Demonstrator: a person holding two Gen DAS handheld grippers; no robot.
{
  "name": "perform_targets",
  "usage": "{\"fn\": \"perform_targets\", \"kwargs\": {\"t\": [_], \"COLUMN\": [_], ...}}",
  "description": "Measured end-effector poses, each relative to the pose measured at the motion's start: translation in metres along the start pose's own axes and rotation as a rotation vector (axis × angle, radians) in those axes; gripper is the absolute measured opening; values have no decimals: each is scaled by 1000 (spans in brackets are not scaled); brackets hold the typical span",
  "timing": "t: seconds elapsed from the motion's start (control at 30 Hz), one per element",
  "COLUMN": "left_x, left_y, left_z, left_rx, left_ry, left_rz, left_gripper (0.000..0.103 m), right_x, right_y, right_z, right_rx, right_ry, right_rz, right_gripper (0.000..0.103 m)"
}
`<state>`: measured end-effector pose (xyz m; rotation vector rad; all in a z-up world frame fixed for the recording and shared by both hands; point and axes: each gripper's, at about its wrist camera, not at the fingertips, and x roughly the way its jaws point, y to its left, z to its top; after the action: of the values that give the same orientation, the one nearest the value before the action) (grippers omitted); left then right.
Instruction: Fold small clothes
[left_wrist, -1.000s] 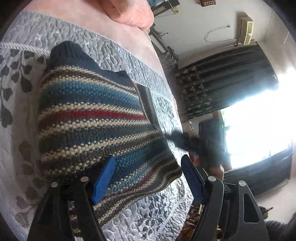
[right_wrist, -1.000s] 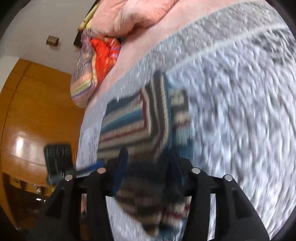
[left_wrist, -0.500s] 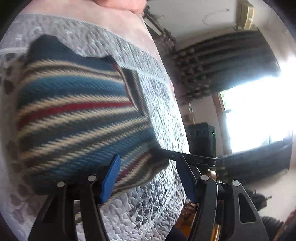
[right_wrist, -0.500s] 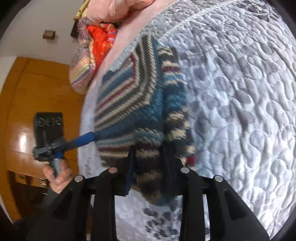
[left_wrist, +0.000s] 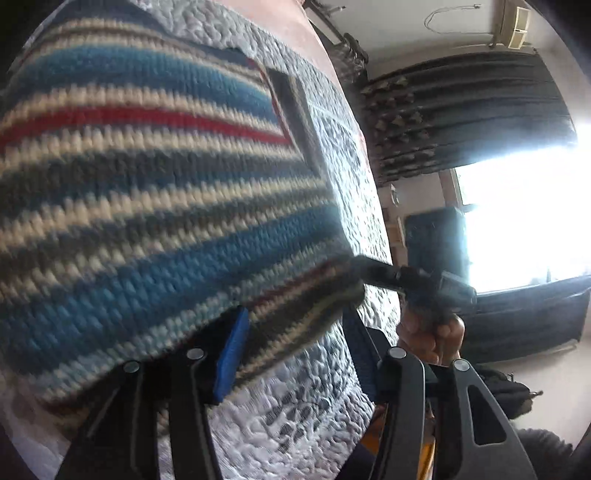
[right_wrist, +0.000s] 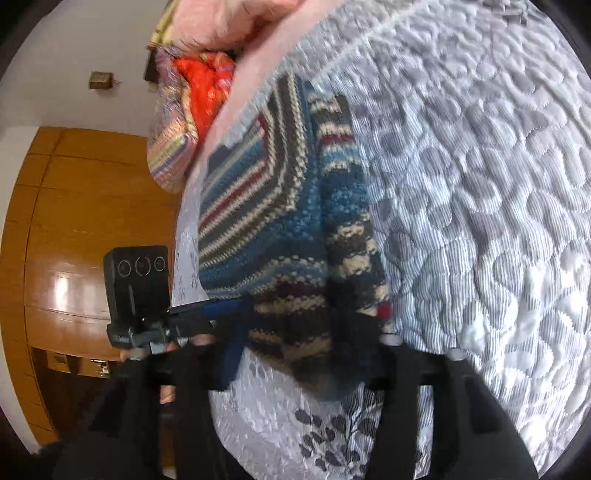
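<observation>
Sweater (left_wrist: 155, 192), knitted in blue, cream, grey and red stripes, lies on a grey-white quilt (left_wrist: 295, 417) and fills most of the left wrist view; its near hem sits between the jaws of the left gripper (left_wrist: 295, 350), draped over the blue pad of the left finger (left_wrist: 232, 358), while the right finger stands clear of the knit, so the jaws are spread with the hem lying in the gap. In the right wrist view the sweater (right_wrist: 280, 229) runs away from the jaws in a narrow folded shape, with a sleeve or side panel laid along its right edge. Its near corner hangs between the fingers of the right gripper (right_wrist: 299, 354); the blur there hides whether the jaws are pinching the cloth or only bracketing it, so I cannot tell. Just left of the right jaws, the left gripper appears side-on with its camera block, touching the sweater's left corner, and a hand (right_wrist: 168, 376) holds its grip. In the left wrist view the right gripper (left_wrist: 373, 271) reaches the sweater's right corner, just beyond the right finger, held by a hand (left_wrist: 430, 332). Quilt (right_wrist: 480, 221) spreads to the right of the right jaws. Beyond the sweater lie pink bedding (right_wrist: 236, 22) and a bright patterned bundle (right_wrist: 188, 110); a wooden wardrobe (right_wrist: 74, 206) stands left. Curtains (left_wrist: 461, 110) and a bright window (left_wrist: 524, 221) lie right of the left jaws.
</observation>
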<state>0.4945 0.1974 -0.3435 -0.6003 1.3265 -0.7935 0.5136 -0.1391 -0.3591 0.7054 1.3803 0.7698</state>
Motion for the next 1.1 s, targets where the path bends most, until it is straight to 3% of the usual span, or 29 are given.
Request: {"fn": "perform_targets", "kwargs": {"t": [0.07,0.13,0.2,0.27,0.37,0.43,0.47,0.57,0.6,0.63,0.67,0.73,0.87,0.9,0.93,1.1], "left_x": [5,12,16,22,17,18,20,28,34,34,34,34,12,4,-10,-67], "left_y": [1,2,6,6,-3,-8,-8,-8,-12,-13,-14,-16,-13,-14,-15,-10], "left_z": [-5,-5,-8,-7,-5,-4,-5,-5,-4,-4,-6,-10,-23,-25,-27,-21], "left_rx": [0,-6,-24,-33,-9,9,9,-7,-12,-15,-13,-13,-6,1,7,2], "left_ry": [19,35,39,41,27,25,27,26,21,18,15,12,-9,-25,-53,-186], "left_rz": [1,13,16,18,17,10,17,30,29,24,20,5,-19,-24,-33,-24], "left_gripper": [53,53,53,53,54,55,56,55,56,56,56,57,57,57,58,61], "right_x": [2,1,2,3,-10,-21,-24,-8,2,10,12,4,9,7,0,-14], "right_y": [1,3,-12,-21,-2,9,12,14,14,17,20,12,-9,-5,2,25], "right_z": [-2,-9,-16,-21,-17,-5,6,30,35,39,41,40,29,28,31,69], "right_rx": [-9,-47,-32,-17,-76,-79,-65,-28,-23,-29,-52,-28,-11,-23,-26,-32], "right_ry": [35,44,36,27,0,-57,-90,-64,-38,-30,-44,-102,-106,-110,-119,-188], "right_rz": [0,-36,-122,-110,-38,-19,-31,0,-8,-45,-102,-131,-129,-103,-65,-56], "right_gripper": [43,14,10,10,20,46,49,49,43,18,17,10,12,19,21,35]}}
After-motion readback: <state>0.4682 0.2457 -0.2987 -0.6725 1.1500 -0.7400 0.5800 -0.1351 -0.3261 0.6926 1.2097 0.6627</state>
